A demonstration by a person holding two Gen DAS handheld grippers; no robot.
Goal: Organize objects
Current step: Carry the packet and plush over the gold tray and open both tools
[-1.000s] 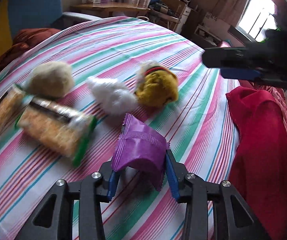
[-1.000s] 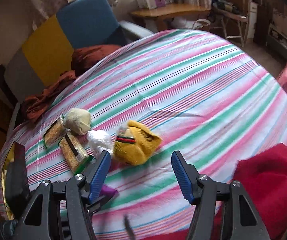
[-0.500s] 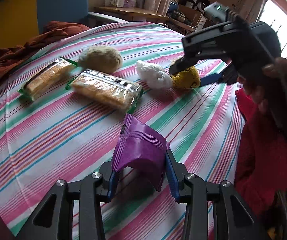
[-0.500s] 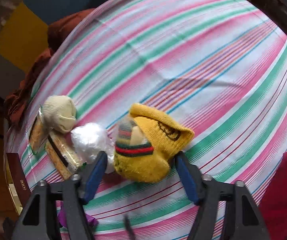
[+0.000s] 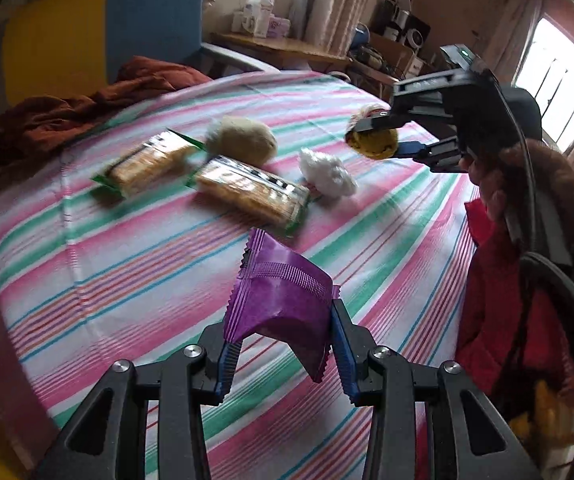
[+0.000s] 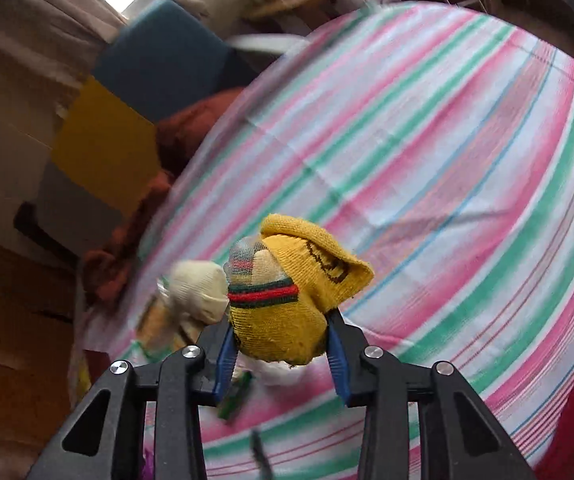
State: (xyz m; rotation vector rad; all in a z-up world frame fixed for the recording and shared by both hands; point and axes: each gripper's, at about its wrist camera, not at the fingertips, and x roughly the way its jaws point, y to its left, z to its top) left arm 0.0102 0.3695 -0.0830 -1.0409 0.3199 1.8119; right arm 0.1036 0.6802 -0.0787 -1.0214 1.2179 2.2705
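Both pairs of jaws were clamped on something: the left gripper (image 5: 283, 344) pinched a purple foil packet (image 5: 281, 300) that stood up between its blue pads at 6 o'clock in the left wrist view, and the right gripper (image 6: 281, 346) squeezed a rolled yellow sock (image 6: 287, 312) with a red and green band, held at 6 o'clock in the right wrist view. From the left wrist camera the right gripper (image 5: 387, 136) showed at 2 o'clock with the yellow sock (image 5: 373, 144) in its pads, lifted clear of the striped bedsheet (image 5: 127, 280), and a hand (image 5: 487, 176) gripped its handle. On the sheet, toward 12 o'clock of the purple packet, lay a long cracker pack (image 5: 253, 194); a second cracker pack (image 5: 147, 164) lay at 10 o'clock, apart from the first. A beige sock ball (image 5: 243, 140) sat just behind the two packs, and a white fluffy bundle (image 5: 327, 172) lay just beside the long pack's right end. A red garment (image 5: 499, 300) filled the 4 o'clock edge, and a rust-brown blanket (image 5: 67, 120) lay bunched at 10 o'clock by the sheet's far edge.
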